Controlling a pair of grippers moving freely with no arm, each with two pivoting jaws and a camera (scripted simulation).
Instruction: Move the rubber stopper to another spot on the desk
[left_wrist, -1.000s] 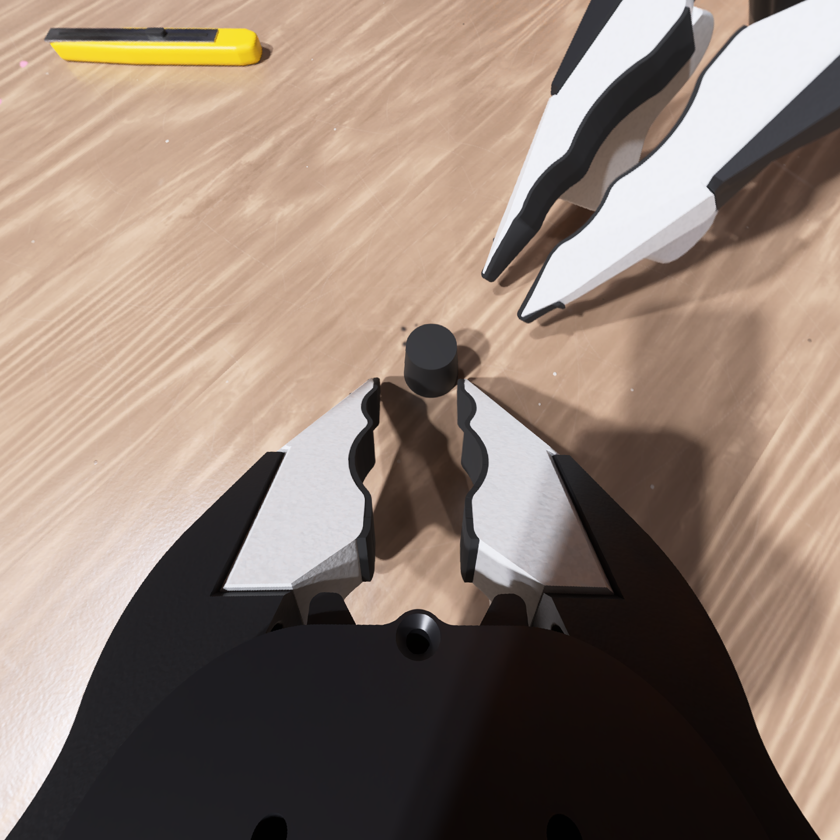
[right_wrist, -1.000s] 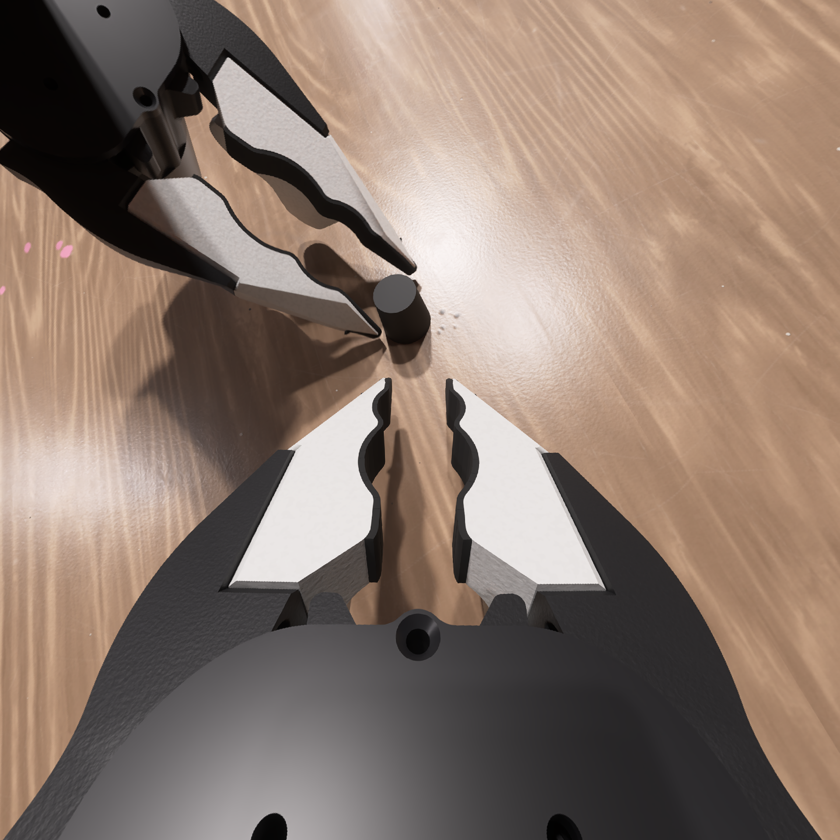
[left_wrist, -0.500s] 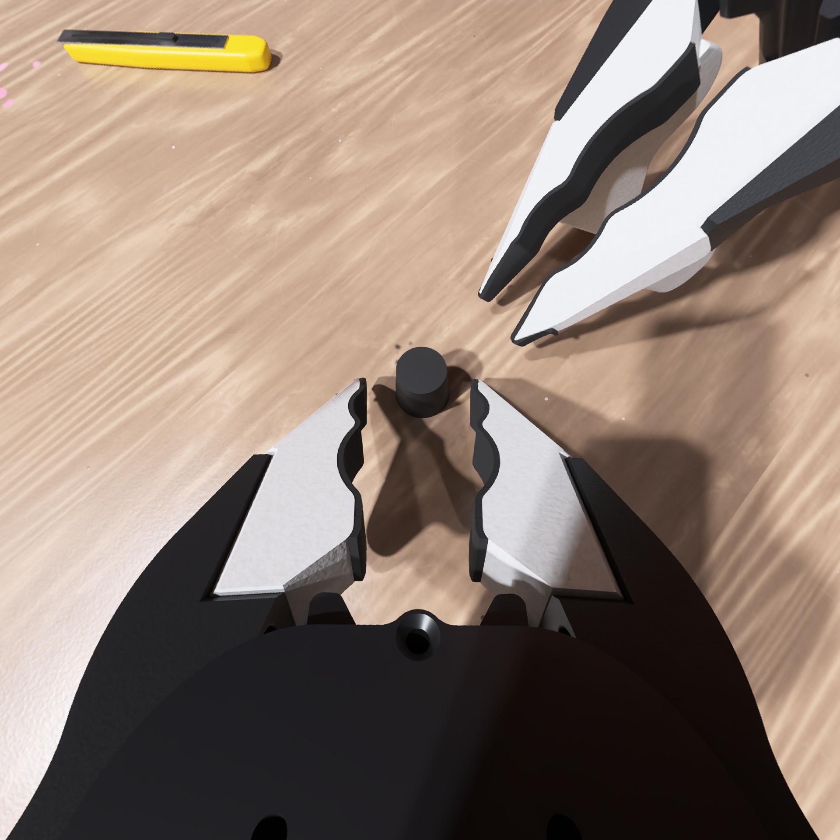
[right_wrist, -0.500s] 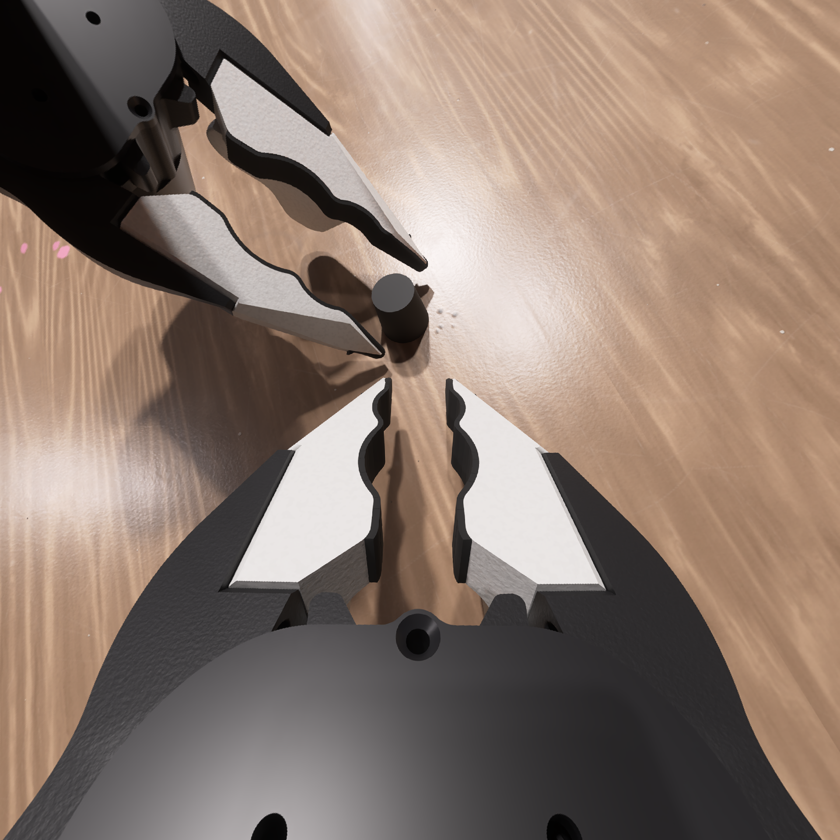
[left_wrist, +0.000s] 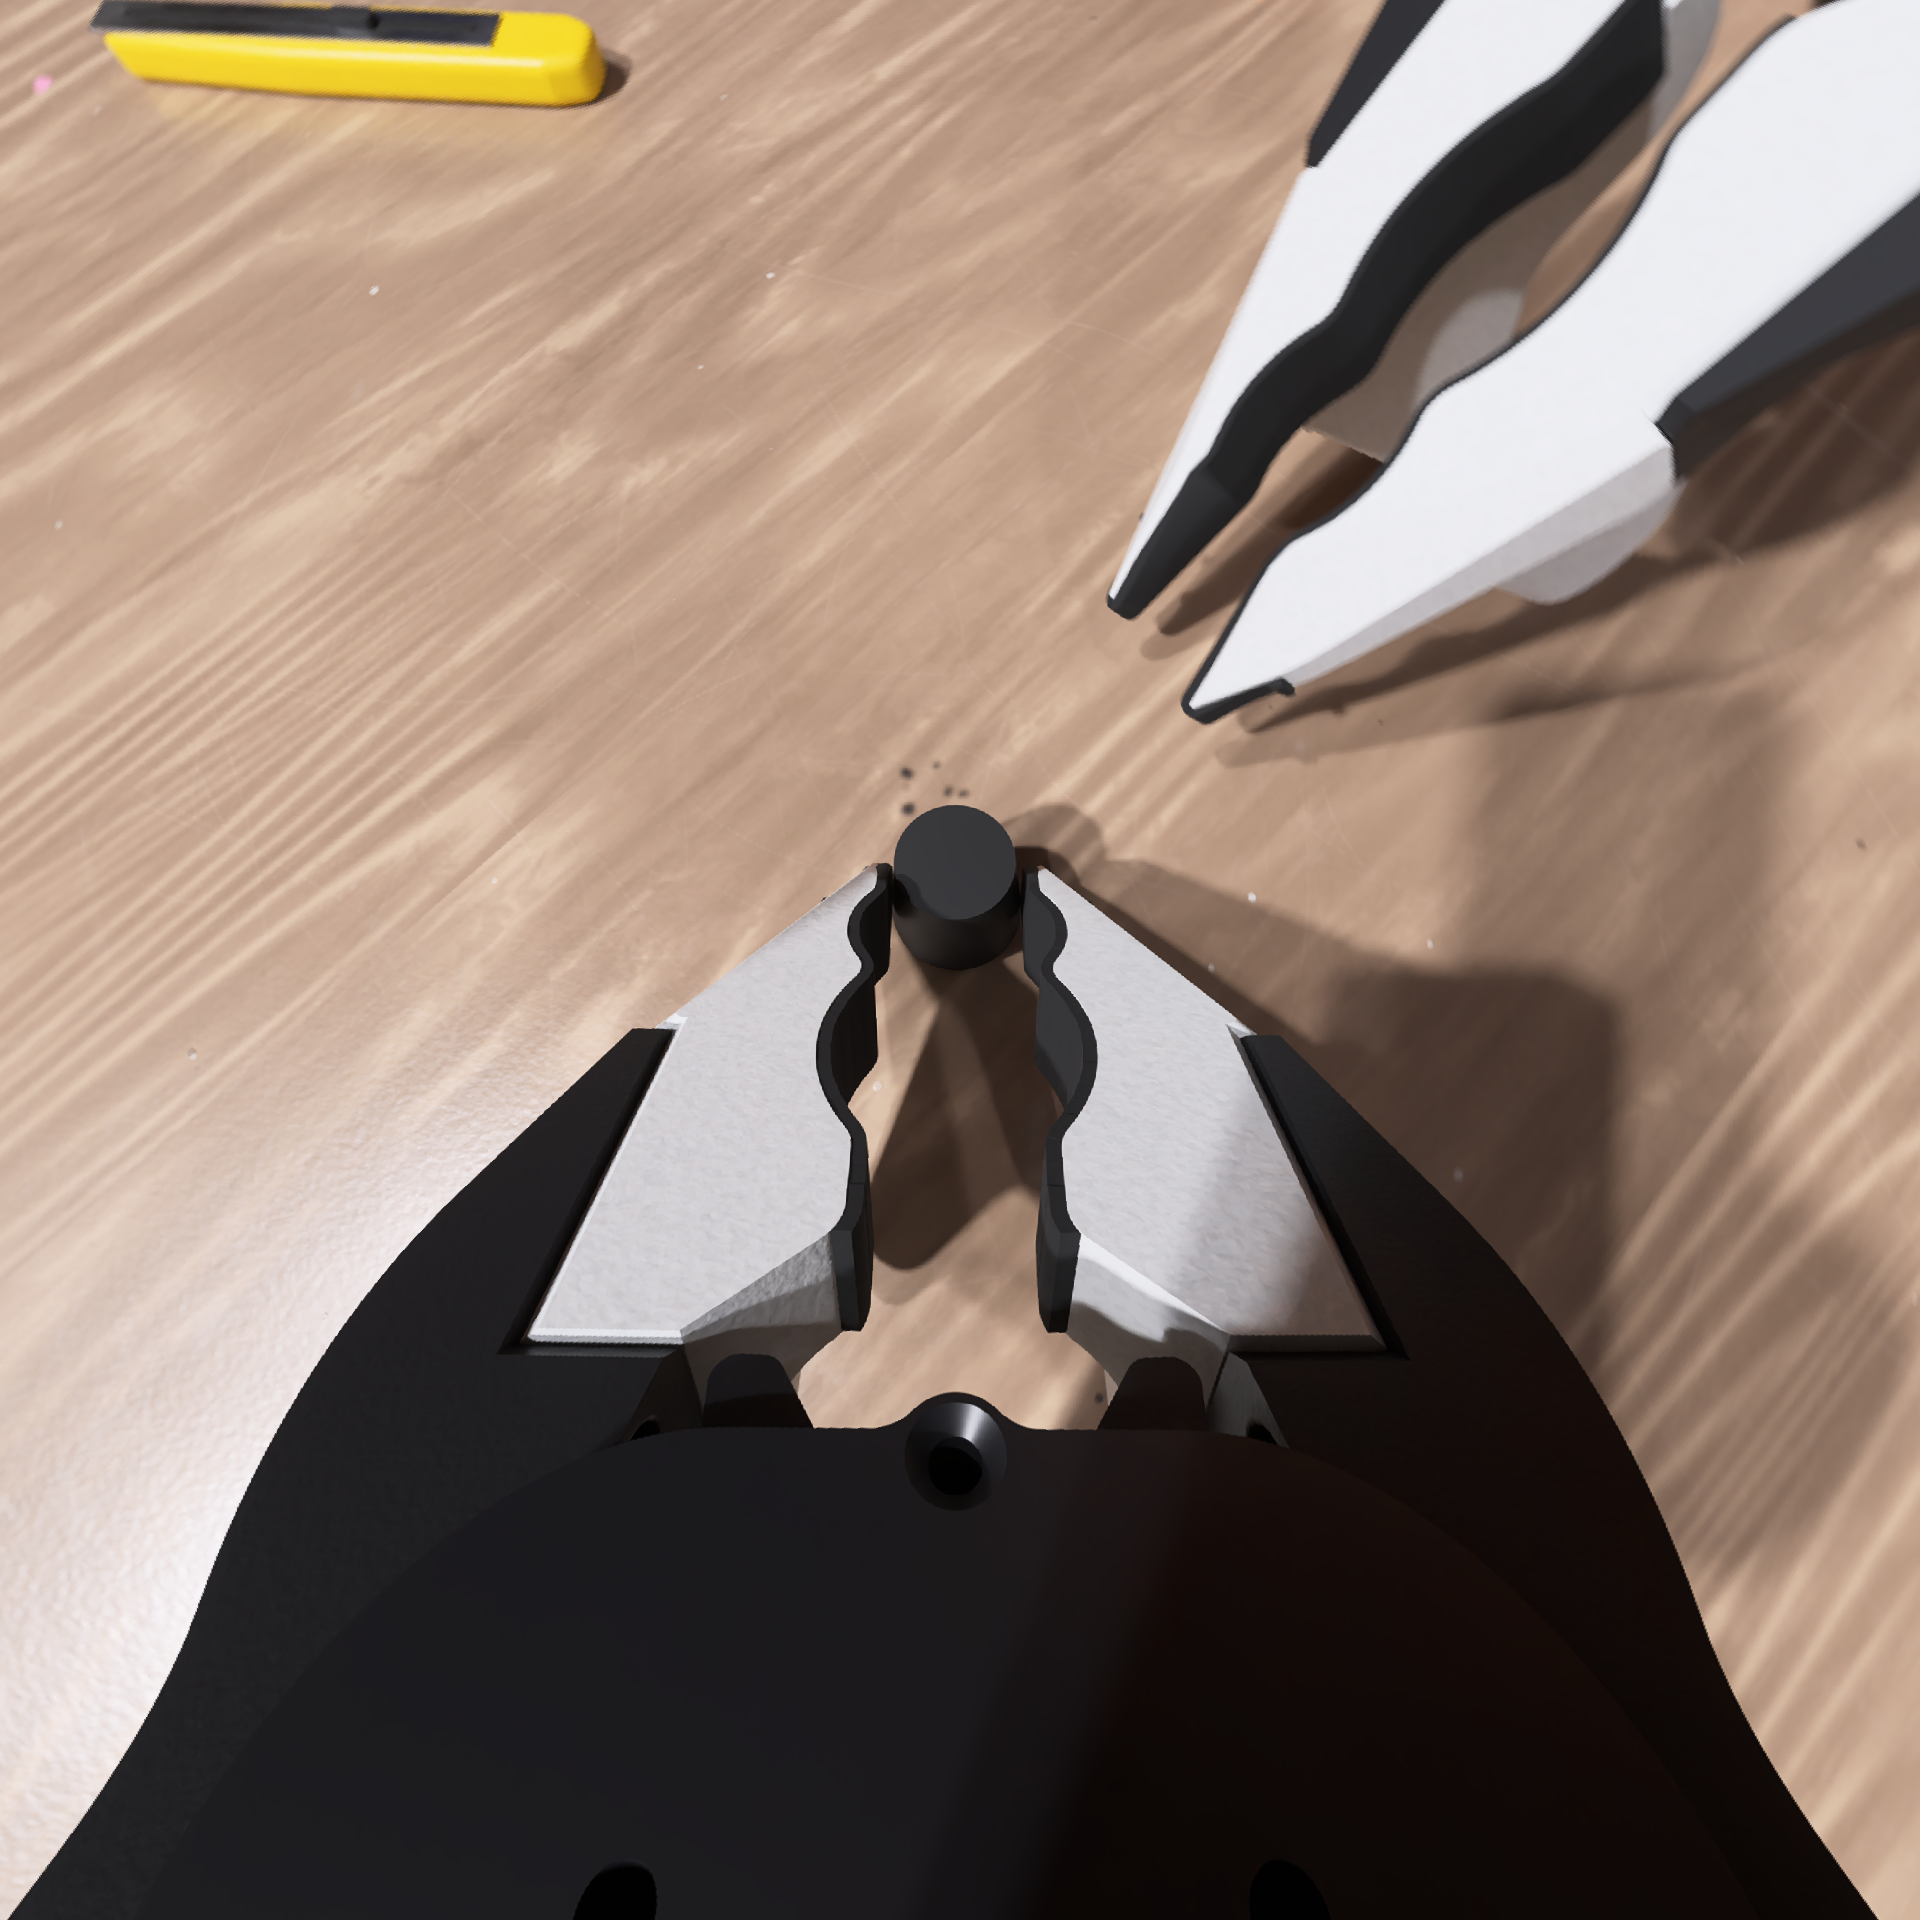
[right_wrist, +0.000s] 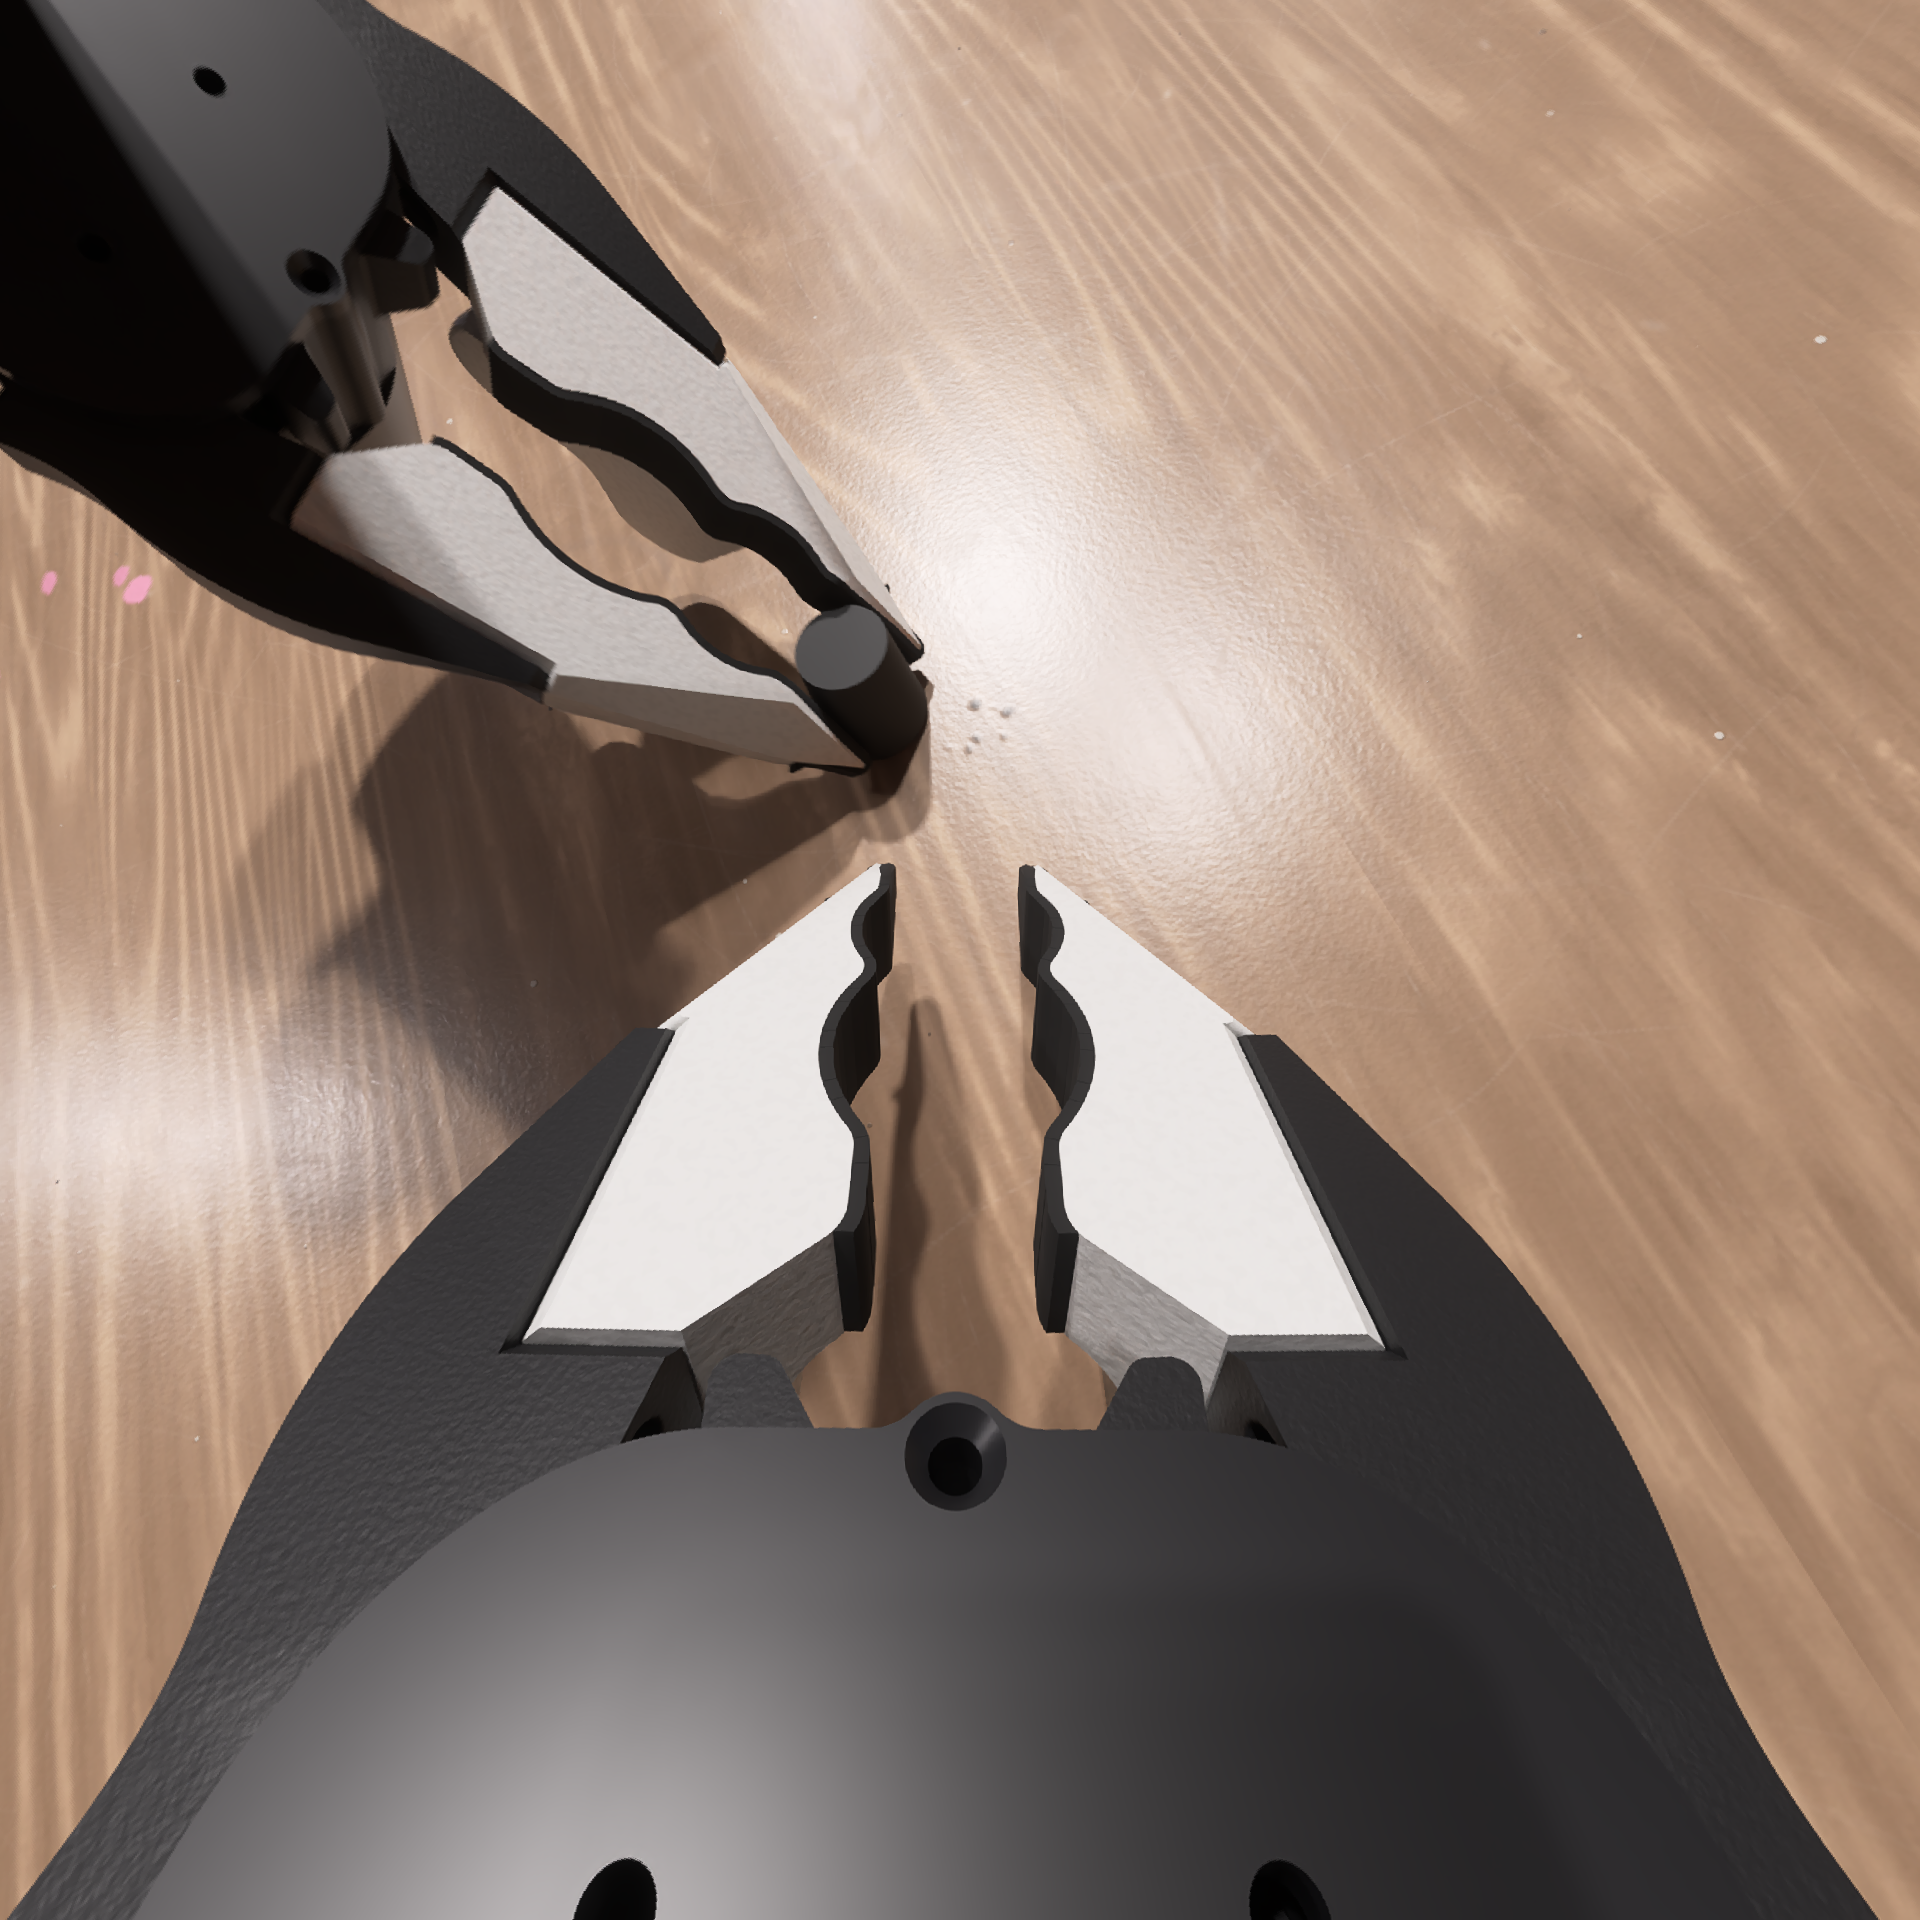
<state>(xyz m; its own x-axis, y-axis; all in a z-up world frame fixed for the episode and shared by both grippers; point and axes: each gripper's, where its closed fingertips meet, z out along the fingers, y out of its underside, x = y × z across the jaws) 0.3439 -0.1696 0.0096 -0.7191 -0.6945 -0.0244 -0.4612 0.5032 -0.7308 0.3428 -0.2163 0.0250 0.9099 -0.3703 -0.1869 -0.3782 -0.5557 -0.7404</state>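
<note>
The rubber stopper (left_wrist: 954, 883) is a small black cylinder standing upright on the wooden desk (left_wrist: 416, 623). My left gripper (left_wrist: 956, 896) has its two fingertips pressed against the stopper's left and right sides, shut on it at desk level. The right wrist view shows the stopper (right_wrist: 847, 649) between the left gripper's tips (right_wrist: 883, 707). My right gripper (right_wrist: 951, 883) is slightly open and empty, just short of the stopper and apart from it. It also shows in the left wrist view (left_wrist: 1164, 655), pointing down at the desk to the right of the stopper.
A yellow utility knife (left_wrist: 353, 57) lies far off at the upper left of the left wrist view. A few small dark specks (left_wrist: 925, 774) mark the desk just beyond the stopper. Bare desk (right_wrist: 1455, 520) stretches to the right.
My left gripper has moved forward around the stopper and closed its fingers onto it. The right gripper has kept its place and its gap.
</note>
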